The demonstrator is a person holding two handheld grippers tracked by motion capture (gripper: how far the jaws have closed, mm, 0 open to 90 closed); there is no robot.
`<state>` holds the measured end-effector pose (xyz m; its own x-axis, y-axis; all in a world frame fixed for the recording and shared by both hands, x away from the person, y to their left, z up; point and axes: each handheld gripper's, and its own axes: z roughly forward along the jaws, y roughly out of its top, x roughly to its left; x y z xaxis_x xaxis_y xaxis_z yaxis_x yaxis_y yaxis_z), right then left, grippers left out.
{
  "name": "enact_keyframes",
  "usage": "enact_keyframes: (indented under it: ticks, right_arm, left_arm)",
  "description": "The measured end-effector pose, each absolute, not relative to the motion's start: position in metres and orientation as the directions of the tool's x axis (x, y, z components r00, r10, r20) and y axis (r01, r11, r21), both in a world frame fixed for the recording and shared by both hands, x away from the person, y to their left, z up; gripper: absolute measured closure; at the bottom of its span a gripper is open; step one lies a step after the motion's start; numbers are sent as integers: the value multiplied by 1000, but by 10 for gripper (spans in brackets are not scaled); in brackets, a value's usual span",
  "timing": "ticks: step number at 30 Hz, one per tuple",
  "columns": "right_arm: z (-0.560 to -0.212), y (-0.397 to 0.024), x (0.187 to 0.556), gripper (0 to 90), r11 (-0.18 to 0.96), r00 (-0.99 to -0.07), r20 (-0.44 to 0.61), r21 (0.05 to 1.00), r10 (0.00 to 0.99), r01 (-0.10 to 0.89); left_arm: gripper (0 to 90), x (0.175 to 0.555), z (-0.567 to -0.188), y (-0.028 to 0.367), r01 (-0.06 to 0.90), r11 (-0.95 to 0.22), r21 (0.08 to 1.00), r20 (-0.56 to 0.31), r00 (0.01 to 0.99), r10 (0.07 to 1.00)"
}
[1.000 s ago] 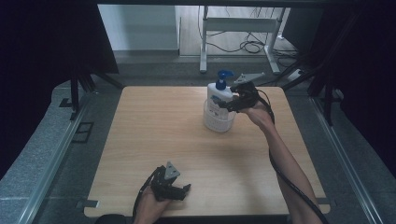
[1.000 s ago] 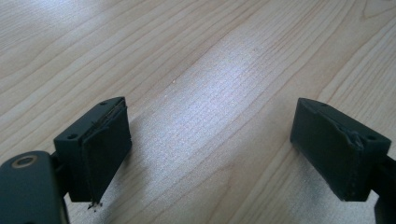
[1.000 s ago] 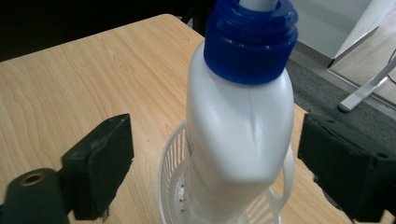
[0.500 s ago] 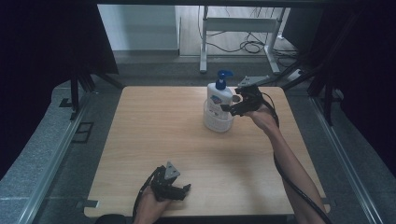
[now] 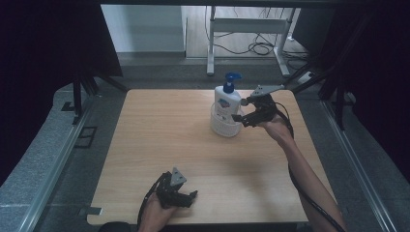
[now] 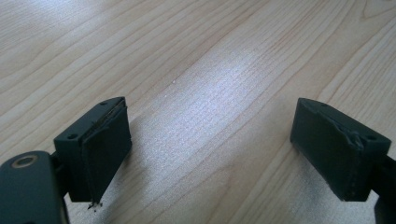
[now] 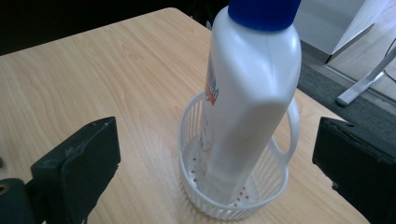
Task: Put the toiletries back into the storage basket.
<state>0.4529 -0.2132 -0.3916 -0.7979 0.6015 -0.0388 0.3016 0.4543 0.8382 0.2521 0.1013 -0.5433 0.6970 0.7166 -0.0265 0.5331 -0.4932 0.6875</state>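
Near edge of the bench: left tongs rest low over bare wood, jaws wide apart, nothing between them; in the left gripper view the two pads frame empty wood grain.

Far half of the bench, right of centre: white pump bottle stands upright inside a small white slatted basket. Blue pump head on top, printed label facing the near side. In the right gripper view the bottle's base sits on the perforated floor of the basket, and the basket has a loop handle on one side.

Right tongs are just beside the bottle on its right. Jaws have just been opening and now stand wide; the bottle is ahead of them, not between the pads, no contact.

Handling, judged:
- Bottle: rigid plastic with some give in the flat faces; smooth, so likely slippery under hard pads. Fill level cannot be read; treat as moderately heavy and top-tall, prone to tip.
- Best hold: across the narrow body below the shoulder, pads on the flat sides. Avoid the pump head, which could depress or swivel.
- Basket: light, thin ribs, flexible; would probably lift with the bottle or slide. If moved alone, take the rim or loop handle.
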Motion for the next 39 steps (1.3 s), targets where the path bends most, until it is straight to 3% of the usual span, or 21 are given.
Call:
enact_keyframes:
  ticks: [39]
  right_arm:
    - [-422,-243,404,13,477,-789,-39,815,613,330]
  left_arm:
    - [117,252,-543,101,536,-489,688,-28,693,720]
